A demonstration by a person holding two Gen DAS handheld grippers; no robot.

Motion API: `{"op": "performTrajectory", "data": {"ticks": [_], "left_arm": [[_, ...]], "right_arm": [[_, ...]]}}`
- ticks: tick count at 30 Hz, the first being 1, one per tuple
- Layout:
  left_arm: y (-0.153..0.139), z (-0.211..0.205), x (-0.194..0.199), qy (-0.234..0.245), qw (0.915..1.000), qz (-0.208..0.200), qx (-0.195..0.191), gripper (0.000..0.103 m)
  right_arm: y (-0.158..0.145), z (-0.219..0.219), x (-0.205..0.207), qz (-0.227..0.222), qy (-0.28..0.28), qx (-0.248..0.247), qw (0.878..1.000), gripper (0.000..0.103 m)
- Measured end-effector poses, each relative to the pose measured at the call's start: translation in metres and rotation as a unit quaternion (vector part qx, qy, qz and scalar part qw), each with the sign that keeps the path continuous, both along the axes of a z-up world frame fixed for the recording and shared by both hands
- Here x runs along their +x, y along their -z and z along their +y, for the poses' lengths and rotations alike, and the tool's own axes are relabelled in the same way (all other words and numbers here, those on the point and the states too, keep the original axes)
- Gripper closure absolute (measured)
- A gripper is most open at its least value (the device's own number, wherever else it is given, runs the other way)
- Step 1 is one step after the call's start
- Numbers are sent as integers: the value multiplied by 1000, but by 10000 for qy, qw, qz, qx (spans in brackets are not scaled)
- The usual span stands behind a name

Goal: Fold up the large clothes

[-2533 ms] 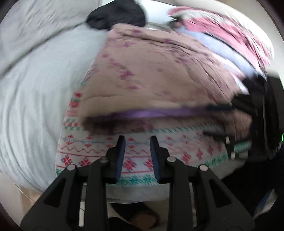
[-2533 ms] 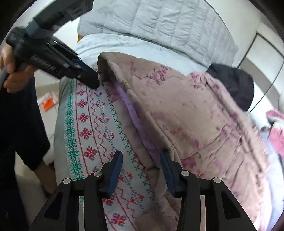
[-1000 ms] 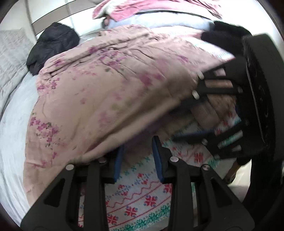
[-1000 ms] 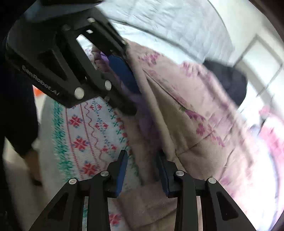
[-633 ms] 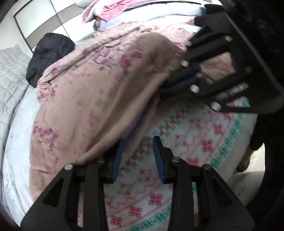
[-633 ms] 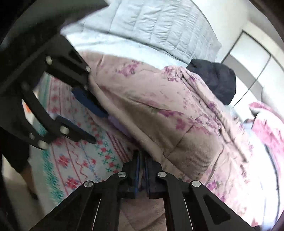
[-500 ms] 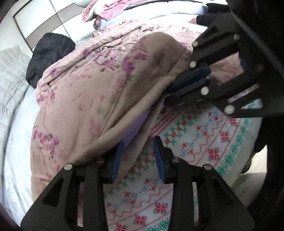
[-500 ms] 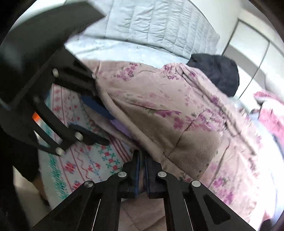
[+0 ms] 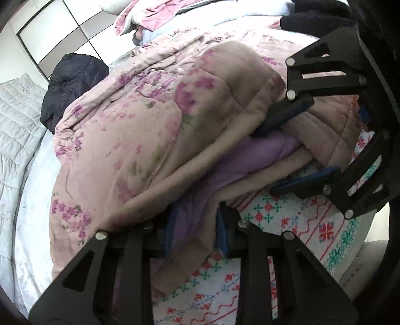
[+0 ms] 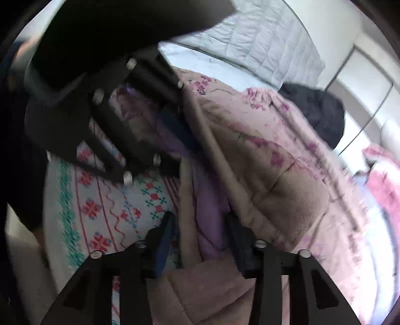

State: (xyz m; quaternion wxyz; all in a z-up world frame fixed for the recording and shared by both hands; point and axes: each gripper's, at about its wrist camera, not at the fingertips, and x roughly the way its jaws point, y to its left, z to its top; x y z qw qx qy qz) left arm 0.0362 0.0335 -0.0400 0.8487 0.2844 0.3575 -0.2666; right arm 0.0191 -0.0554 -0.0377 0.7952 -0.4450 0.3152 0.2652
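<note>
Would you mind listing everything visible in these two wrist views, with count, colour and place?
Floral quilt: one, dusty pink with purple lining, heaped over the bed, its near edge between both grippers' jaws.
Patterned sheet: one, white with red and green motifs, under the quilt's near edge.
Dark garment: one, black, bundled behind the quilt.
Grey quilted cover: one, pale grey, at the bed's far side.
Pink bedding pile: one heap, pink and pale blue, at the back.
Wardrobe doors: white panels, behind the bed.
Left gripper: black with blue pads, closing on the quilt edge.
Right gripper: black with blue pads, opening around the quilt edge.
</note>
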Motion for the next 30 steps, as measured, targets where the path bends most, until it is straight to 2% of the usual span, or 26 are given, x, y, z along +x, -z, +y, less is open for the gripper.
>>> {"op": "performTrajectory", "data": {"ticks": [3,5,6,9,12,14,16,19,22,25,28,30], "left_arm": [[8,-5,-6,112,9997,-151,160,66],[9,-7,-5,20,9998,-179,97,61],[8,-7,-3,-16,9999,-127,18,59],[7,-3,1,-136,9995,55,-276,57],[12,-7,-6,-76,9994,14,-331,57],[13,-4,-3,-161,9980,221,-566,66],[12,2,5,-317,9946,475,-872,82],[13,-3,2,-449,9955,356,-749,93],[12,-10,-3,-544,9969,184,-538,95],[0,0,-16,-428,9961,186,-751,95],[-12,9,-32,-325,9967,-81,-736,95],[-13,10,-42,-349,9965,-68,-752,95]], "right_arm": [[6,5,3,-374,110,-143,9991,50],[11,8,10,-399,204,-47,9990,56],[11,8,16,-237,240,0,9994,95],[0,3,25,153,368,463,9981,95],[-1,-6,31,497,433,683,9955,95],[4,-8,35,649,458,828,9934,95],[6,-9,40,759,440,960,9915,96],[8,-6,40,713,408,946,9921,96],[13,-3,27,584,354,797,9945,96],[-4,-2,-3,496,314,917,9941,96],[-19,-9,-16,545,299,1139,9915,96],[-19,-11,-23,662,293,1203,9901,96]]}}
